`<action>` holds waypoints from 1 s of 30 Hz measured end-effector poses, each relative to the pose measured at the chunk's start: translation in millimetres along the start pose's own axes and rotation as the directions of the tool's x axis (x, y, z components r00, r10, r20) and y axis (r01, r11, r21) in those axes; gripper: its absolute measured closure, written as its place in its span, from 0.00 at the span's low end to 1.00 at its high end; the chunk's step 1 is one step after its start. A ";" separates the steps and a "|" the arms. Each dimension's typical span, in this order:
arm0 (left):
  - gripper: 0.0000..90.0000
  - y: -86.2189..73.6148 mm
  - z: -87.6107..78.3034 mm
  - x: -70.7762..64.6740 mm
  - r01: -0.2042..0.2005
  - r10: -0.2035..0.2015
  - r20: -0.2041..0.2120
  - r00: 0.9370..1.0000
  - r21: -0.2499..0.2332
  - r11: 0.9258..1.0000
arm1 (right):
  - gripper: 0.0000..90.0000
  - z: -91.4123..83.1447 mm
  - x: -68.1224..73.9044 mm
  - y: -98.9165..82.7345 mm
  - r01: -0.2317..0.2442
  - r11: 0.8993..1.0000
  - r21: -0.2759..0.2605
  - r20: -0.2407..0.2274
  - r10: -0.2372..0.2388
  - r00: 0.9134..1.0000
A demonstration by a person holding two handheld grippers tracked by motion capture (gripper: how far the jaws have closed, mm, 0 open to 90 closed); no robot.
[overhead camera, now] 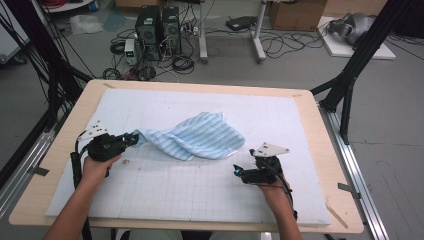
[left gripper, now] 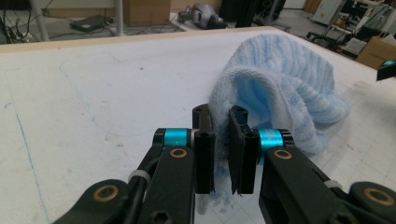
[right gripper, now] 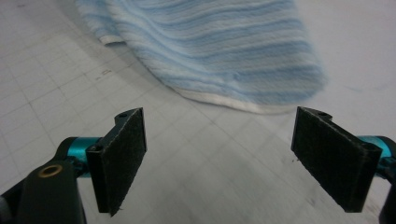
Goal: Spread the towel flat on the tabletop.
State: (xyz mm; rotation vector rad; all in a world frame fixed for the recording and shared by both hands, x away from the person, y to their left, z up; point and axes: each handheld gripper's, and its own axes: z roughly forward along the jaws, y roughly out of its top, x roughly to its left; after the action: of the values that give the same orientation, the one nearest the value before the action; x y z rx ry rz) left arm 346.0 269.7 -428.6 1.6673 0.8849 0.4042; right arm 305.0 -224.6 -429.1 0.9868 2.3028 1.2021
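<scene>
Left gripper (left gripper: 223,154): jaws nearly together, clamped on a corner of the towel (left gripper: 285,93), which bunches up and rises just ahead of the jaws. Right gripper (right gripper: 233,158): jaws wide apart, holding nothing, low over the mat (right gripper: 196,154); towel edge lies ahead of the jaws, near but apart.

Table (overhead camera: 320,130): light wood, under both grippers.
Mat (overhead camera: 175,195): white, gridded, covers most of the table.
Towel (overhead camera: 200,135): blue-and-white striped, crumpled, between the two grippers, its left end in the left gripper (overhead camera: 131,139), well short of the right gripper (overhead camera: 239,172).
</scene>
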 end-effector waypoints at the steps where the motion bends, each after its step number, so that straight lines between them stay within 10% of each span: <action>1: 0.91 0.2 -0.6 0.0 -0.001 0.001 0.000 1.000 -0.006 1.000 | 0.20 0.0 0.0 0.0 0.000 1.000 0.000 0.000 0.000 1.000; 5: 0.91 -0.4 -0.7 1.4 0.009 -0.008 0.009 1.000 -0.013 1.000 | 0.24 29.6 16.5 17.2 0.128 0.990 0.053 0.001 -0.128 0.992; 15: 0.90 -1.0 -0.4 3.1 0.023 -0.022 0.018 1.000 -0.023 0.999 | 0.57 86.9 20.8 41.2 0.179 0.978 0.108 -0.068 -0.173 0.983; 22: 0.90 -1.0 -4.4 6.9 0.035 -0.035 0.011 0.999 -0.038 0.999 | 0.87 87.2 24.5 39.4 0.142 0.983 0.112 -0.164 -0.123 0.979; 26: 0.90 -0.1 -7.9 8.9 0.027 -0.027 -0.006 1.000 -0.044 0.999 | 0.91 79.7 47.1 40.1 0.256 0.958 0.130 -0.298 -0.208 0.932; 30: 0.90 0.1 -11.1 11.8 0.032 -0.033 -0.014 0.999 -0.051 0.998 | 0.92 72.8 69.6 39.3 0.318 0.940 0.120 -0.464 -0.230 0.855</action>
State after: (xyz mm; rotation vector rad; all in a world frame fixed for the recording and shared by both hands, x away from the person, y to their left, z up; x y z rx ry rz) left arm 346.4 285.8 -427.4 1.6028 0.9046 0.4138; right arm 316.3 -117.5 -438.4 0.4318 2.8428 1.1914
